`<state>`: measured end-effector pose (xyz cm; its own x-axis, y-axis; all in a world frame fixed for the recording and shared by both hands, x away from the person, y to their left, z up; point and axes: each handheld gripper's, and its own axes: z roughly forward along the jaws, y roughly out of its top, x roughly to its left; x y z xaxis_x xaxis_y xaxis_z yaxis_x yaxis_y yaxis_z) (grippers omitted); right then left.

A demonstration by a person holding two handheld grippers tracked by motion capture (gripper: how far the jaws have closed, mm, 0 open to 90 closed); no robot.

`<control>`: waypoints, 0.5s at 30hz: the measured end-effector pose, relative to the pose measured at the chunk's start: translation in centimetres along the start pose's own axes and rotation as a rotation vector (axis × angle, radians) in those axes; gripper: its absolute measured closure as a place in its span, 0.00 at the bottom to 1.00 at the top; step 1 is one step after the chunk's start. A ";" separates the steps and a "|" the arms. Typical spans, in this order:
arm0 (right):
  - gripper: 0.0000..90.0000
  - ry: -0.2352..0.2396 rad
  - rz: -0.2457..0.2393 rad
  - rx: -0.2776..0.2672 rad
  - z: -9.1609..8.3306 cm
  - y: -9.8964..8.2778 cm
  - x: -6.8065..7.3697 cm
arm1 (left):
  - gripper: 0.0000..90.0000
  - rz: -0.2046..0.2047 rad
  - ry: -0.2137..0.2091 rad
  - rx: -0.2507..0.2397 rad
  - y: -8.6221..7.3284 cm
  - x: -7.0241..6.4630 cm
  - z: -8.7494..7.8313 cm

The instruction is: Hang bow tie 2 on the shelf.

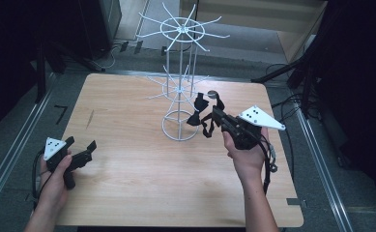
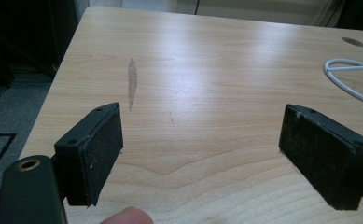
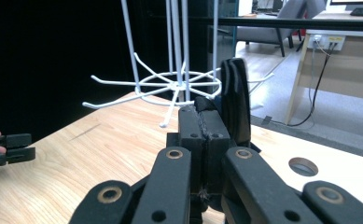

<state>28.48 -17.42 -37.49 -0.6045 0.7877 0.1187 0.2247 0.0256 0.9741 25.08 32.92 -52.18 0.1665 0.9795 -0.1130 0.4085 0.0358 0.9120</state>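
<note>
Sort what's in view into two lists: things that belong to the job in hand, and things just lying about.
In the job:
- right gripper, shut on the black bow tie
- white wire rack with hook arms

Idle:
- left gripper, open over the table
- cables on the floor

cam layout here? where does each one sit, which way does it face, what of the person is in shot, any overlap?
High view: above the person's side, looking forward and down at the table and white wire rack; both forearms, left gripper and right gripper holding a black bow tie.
Left gripper view: on the left gripper, facing bare tabletop; a fingertip shows.
Right gripper view: on the right gripper, facing the rack.
Shared: rack, bow tie.
</note>
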 end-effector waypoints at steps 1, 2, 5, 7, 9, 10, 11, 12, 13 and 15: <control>1.00 -0.002 0.002 0.001 0.0 0.0 -0.1 | 0.16 0.000 0.000 0.000 0.0 0.0 0.0; 1.00 -0.004 0.002 0.001 0.0 -0.1 -0.1 | 0.16 -0.002 0.001 0.000 0.0 0.0 0.0; 1.00 -0.001 0.005 0.003 0.3 0.0 0.0 | 0.16 -0.002 0.001 0.000 0.0 0.0 0.0; 1.00 0.003 0.003 0.002 0.6 0.0 0.1 | 0.16 -0.002 0.001 0.000 0.0 0.0 0.0; 1.00 0.008 0.005 -0.001 1.1 0.3 0.3 | 0.16 -0.002 0.001 -0.002 0.0 0.0 0.0; 1.00 0.008 0.005 -0.001 1.1 0.3 0.3 | 0.16 -0.002 0.000 -0.003 0.0 0.0 0.0; 1.00 0.011 0.006 -0.003 1.4 0.4 0.4 | 0.16 -0.002 0.000 -0.002 0.0 0.0 0.0; 1.00 0.011 0.006 -0.003 1.4 0.4 0.4 | 0.16 -0.002 0.000 -0.002 0.0 0.0 0.0; 1.00 0.011 0.006 -0.001 1.5 0.5 0.5 | 0.16 -0.004 -0.001 -0.002 0.0 0.0 0.0; 1.00 0.015 0.002 0.002 1.9 0.6 0.7 | 0.16 -0.004 -0.002 -0.002 0.0 0.0 0.0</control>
<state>29.63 -15.73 -37.21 -0.6153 0.7785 0.1239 0.2275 0.0249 0.9735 25.10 32.94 -52.19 0.1670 0.9789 -0.1174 0.4069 0.0400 0.9126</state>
